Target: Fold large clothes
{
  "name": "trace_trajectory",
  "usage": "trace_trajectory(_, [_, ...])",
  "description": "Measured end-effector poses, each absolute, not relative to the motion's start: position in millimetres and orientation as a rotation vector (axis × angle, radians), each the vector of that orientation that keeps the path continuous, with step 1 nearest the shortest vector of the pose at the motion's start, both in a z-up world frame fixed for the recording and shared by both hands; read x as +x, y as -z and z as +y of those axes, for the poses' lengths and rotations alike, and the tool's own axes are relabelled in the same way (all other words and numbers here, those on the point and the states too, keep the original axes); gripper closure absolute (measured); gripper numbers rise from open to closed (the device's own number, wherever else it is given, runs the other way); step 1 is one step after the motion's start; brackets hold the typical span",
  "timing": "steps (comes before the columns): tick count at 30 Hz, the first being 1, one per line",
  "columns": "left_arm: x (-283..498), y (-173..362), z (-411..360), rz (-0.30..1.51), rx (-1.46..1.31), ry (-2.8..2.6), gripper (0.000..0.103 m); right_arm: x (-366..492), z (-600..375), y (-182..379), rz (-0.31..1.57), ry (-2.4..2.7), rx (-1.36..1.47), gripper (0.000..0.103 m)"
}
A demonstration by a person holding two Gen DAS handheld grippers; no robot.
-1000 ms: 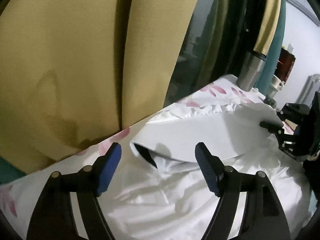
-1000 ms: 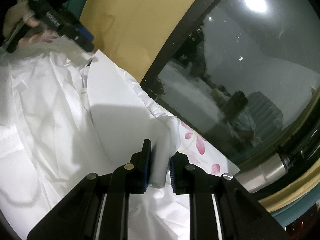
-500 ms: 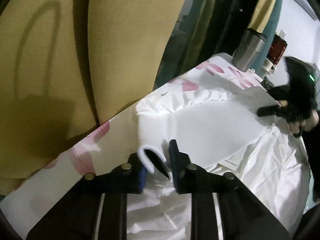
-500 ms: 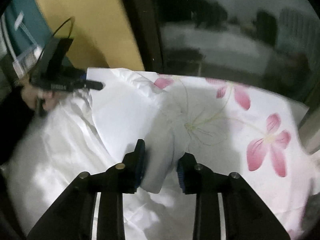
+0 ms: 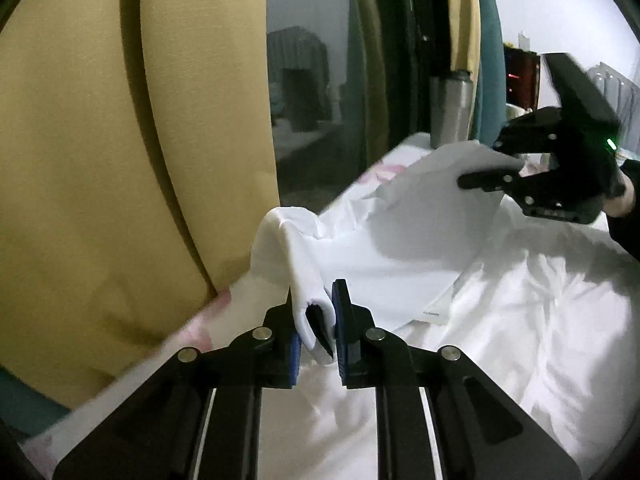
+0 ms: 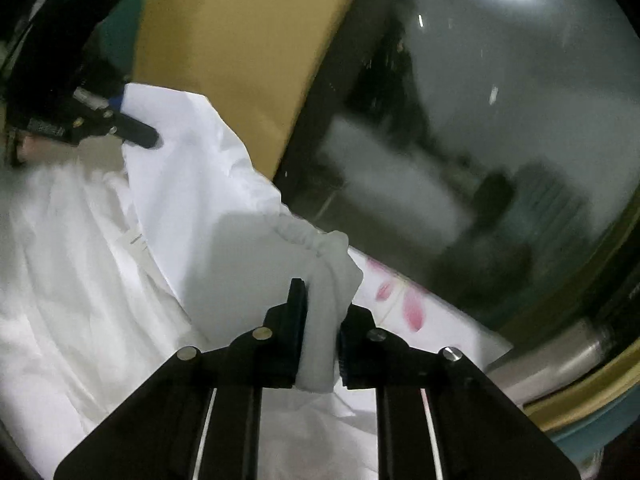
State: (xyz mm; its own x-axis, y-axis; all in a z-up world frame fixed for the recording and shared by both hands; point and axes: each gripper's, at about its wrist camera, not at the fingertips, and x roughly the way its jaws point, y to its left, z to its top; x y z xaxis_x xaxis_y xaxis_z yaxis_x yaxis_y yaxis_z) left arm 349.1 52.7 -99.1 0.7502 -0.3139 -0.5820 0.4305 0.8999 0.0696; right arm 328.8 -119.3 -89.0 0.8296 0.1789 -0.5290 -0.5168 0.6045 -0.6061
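A large white garment [image 5: 400, 248] lies spread over the bed, with one edge lifted and stretched between my two grippers. My left gripper [image 5: 315, 300] has a rolled white hem between its blue pads, and its jaws are closing on it. Farther right, my right gripper [image 5: 490, 162] pinches the other end of that edge. In the right wrist view the right gripper [image 6: 322, 308] holds a bunched fold of the garment [image 6: 192, 184], its jaws closing on the cloth. The left gripper [image 6: 136, 124] grips the far corner at upper left.
A white sheet with pink flowers [image 6: 400, 304] covers the bed under the garment. Yellow curtains [image 5: 100, 140] and a dark window [image 6: 480, 140] stand close behind the bed. A steel flask [image 5: 448, 108] stands at the bed's far corner beside a teal curtain [image 5: 490, 60].
My left gripper went from wide open to shut on the garment's hem. Both grippers have raised the held edge off the bed. The right jaws loosened briefly, then tightened.
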Motion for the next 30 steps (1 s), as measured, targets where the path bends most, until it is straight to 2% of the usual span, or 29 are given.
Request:
trace_trajectory(5, [331.8,103.6,52.7,0.616,0.162,0.417,0.087,288.3,-109.7,117.9,0.369,-0.4,-0.991,0.089])
trace_trajectory(10, [308.7,105.5,45.7,0.619,0.16,0.438,0.087,256.8,-121.5,116.9,0.303,-0.425,-0.967,0.088])
trace_trajectory(17, [275.1,109.5,38.0,0.62,0.159,0.457,0.087,232.1,-127.7,118.0,0.309,-0.461,-0.912,0.08])
trace_trajectory(20, [261.2,111.4,38.7,0.623,0.152,0.471,0.087,217.7,-134.2,118.4,0.286,-0.464,-0.889,0.081])
trace_trajectory(24, [252.7,110.6,41.1,0.63,0.194,0.461,0.087,213.3,-129.3,129.3,0.239,-0.39,-1.006,0.086])
trace_trajectory(25, [254.8,107.8,43.1,0.626,0.197,0.448,0.08,215.9,-128.0,128.0,0.219,-0.384,-1.011,0.087])
trace_trajectory(26, [257.3,103.4,46.6,0.622,0.187,0.44,0.068,219.2,-126.3,125.6,0.202,-0.372,-1.011,0.087])
trace_trajectory(27, [261.0,98.2,50.5,0.62,0.175,0.433,0.064,224.2,-124.1,122.7,0.18,-0.346,-1.011,0.087])
trace_trajectory(29, [270.2,90.1,57.4,0.622,0.151,0.438,0.047,229.1,-122.3,116.4,0.139,-0.305,-1.004,0.087])
trace_trajectory(30, [278.1,85.7,61.3,0.622,0.134,0.447,0.045,235.7,-121.8,114.2,0.129,-0.297,-1.001,0.087])
